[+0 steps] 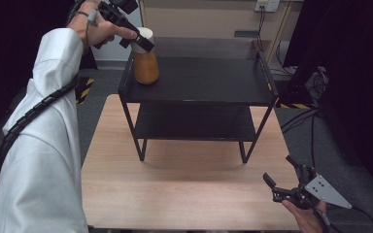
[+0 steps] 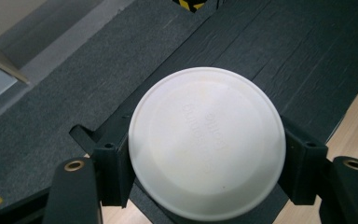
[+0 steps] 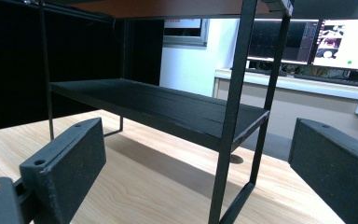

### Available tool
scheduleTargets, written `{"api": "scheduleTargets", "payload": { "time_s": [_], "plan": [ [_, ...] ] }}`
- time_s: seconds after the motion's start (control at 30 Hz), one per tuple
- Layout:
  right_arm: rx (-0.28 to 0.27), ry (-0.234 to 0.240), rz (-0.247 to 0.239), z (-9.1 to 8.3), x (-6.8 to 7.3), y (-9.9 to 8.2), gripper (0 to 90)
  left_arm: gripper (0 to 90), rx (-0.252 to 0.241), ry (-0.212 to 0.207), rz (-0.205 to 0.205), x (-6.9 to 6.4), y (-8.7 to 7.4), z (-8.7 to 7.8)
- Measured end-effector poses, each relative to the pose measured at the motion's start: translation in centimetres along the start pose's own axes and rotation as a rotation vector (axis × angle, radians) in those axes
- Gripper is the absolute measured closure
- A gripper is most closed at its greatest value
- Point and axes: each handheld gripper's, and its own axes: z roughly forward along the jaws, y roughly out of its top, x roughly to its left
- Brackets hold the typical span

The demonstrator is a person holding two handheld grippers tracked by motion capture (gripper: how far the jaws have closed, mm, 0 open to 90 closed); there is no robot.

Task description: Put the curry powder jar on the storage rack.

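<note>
Nearest to us, at the near right corner of the wooden surface (image 1: 184, 194), we hold the right gripper (image 1: 282, 180) low and idle, its jaws spread wide with nothing between them. In the right gripper view those jaws frame the lower shelf (image 3: 168, 109) of a black two-tier rack (image 1: 199, 92), well apart from it. The rack stands toward the far edge of the surface. Farther off, on the rack's top shelf (image 1: 213, 77) at its far left corner, stands a jar (image 1: 145, 65) of amber-brown contents with a white lid (image 1: 144, 34). The jar is upright, its long axis vertical. Our left gripper (image 1: 137, 41) reaches over that corner from the left, the white sleeve (image 1: 43, 121) stretched out behind it, and its jaws sit one on each side of the lid. In the left gripper view we look straight down on the round lid (image 2: 207, 142), which lies centred between the two jaws; they appear to press its rim on both sides, so we judge the jar to be gripped at the lid. The relation that matters: the jar hangs directly below the left jaws, in line with their approach from above, so any lift or release would run straight up or down. The left hand is at the jar; the right is far away.
</note>
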Motion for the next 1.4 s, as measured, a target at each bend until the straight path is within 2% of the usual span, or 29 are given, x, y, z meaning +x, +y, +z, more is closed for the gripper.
{"api": "scheduleTargets", "payload": {
  "time_s": [0.03,0.13,0.17,0.2,0.23,0.27,0.3,0.37,0.4,0.43,0.47,0.5,0.53,0.57,0.6,0.63,0.67,0.7,0.73,0.77,0.8,0.9,1.0,1.03,1.13,1.17,1.4],
  "plan": [
    [0.002,0.001,-0.001,0.0,0.0,0.0,3.8,32.0,-0.012,-0.008,-0.015,0.4,-0.4,0.1],
    [0.003,0.002,0.0,0.1,0.0,0.0,3.9,31.3,-0.018,-0.008,-0.01,0.4,-0.5,0.1],
    [0.003,0.002,-0.002,0.1,0.1,0.0,3.9,30.2,-0.038,0.008,-0.015,0.3,-0.9,0.0],
    [0.003,0.002,-0.002,0.1,0.1,0.0,3.9,21.8,-0.038,0.008,-0.015,0.3,-0.9,0.0],
    [0.012,0.003,-0.002,0.1,0.1,0.1,3.9,17.6,-0.085,0.001,-0.038,0.3,-1.3,-0.6],
    [0.012,0.003,-0.002,0.1,0.1,0.1,3.9,15.4,-0.085,0.001,-0.038,0.3,-1.3,-0.6],
    [0.015,0.007,0.0,0.1,0.1,0.1,4.0,13.6,-0.093,0.027,-0.016,-0.4,-1.2,-1.4],
    [0.018,0.009,-0.001,0.1,0.1,0.1,4.0,10.2,-0.121,0.014,-0.018,-0.6,-1.5,-2.5],
    [0.018,0.009,-0.001,0.1,0.1,0.1,4.0,10.3,-0.121,0.014,-0.018,-0.6,-1.5,-2.5],
    [0.016,0.013,-0.001,0.1,0.2,0.2,4.0,10.1,-0.137,0.018,0.022,-1.2,-1.7,-3.8],
    [0.016,0.013,-0.001,0.1,0.2,0.2,4.0,9.5,-0.137,0.018,0.022,-1.2,-1.7,-3.8],
    [0.017,0.014,-0.002,0.2,0.2,0.2,4.0,9.2,-0.145,0.008,0.053,-1.9,-2.1,-5.1],
    [0.017,0.014,-0.002,0.2,0.2,0.2,4.0,8.8,-0.145,0.008,0.053,-1.9,-2.1,-5.1],
    [0.018,0.015,-0.003,0.2,0.2,0.2,4.0,8.6,-0.156,-0.012,0.102,-2.5,-2.7,-6.1],
    [0.018,0.014,-0.002,0.2,0.2,0.2,4.0,7.7,-0.156,-0.012,0.102,-2.5,-2.7,-6.1],
    [0.018,0.014,-0.002,0.2,0.2,0.2,4.0,7.7,-0.152,-0.029,0.122,-2.9,-2.9,-6.7],
    [0.019,0.014,-0.004,0.2,0.2,0.2,4.0,7.2,-0.152,-0.024,0.151,-3.5,-3.3,-7.2],
    [0.02,0.013,-0.004,0.2,0.3,0.2,4.0,7.1,-0.158,-0.035,0.171,-4.0,-3.8,-7.8],
    [0.021,0.013,-0.005,0.3,0.3,0.2,4.0,7.0,-0.16,-0.04,0.173,-4.1,-4.0,-8.0],
    [0.021,0.013,-0.005,0.3,0.3,0.2,4.1,6.7,-0.178,-0.043,0.201,-5.1,-5.1,-9.0],
    [0.021,0.013,-0.005,0.3,0.3,0.2,4.1,6.7,-0.178,-0.043,0.201,-5.1,-5.1,-9.0],
    [0.032,0.021,-0.007,0.4,0.3,0.3,4.6,6.6,-0.2,-0.053,0.225,-6.2,-6.7,-9.9],
    [0.037,0.023,-0.01,0.5,0.3,0.3,4.6,6.6,-0.22,-0.086,0.244,-7.2,-8.5,-10.5],
    [0.041,0.025,-0.008,0.5,0.4,0.3,4.5,6.3,-0.223,-0.096,0.263,-7.9,-9.5,-10.7],
    [0.043,0.026,-0.013,0.6,0.4,0.4,4.5,6.1,-0.227,-0.105,0.281,-8.4,-10.4,-10.9],
    [0.044,0.026,-0.015,0.7,0.4,0.4,4.5,6.1,-0.247,-0.115,0.283,-8.7,-11.6,-10.9],
    [0.053,0.031,-0.016,1.1,0.4,0.4,4.5,5.2,-0.24,-0.107,0.296,-10.0,-13.7,-11.4]
  ]
}}
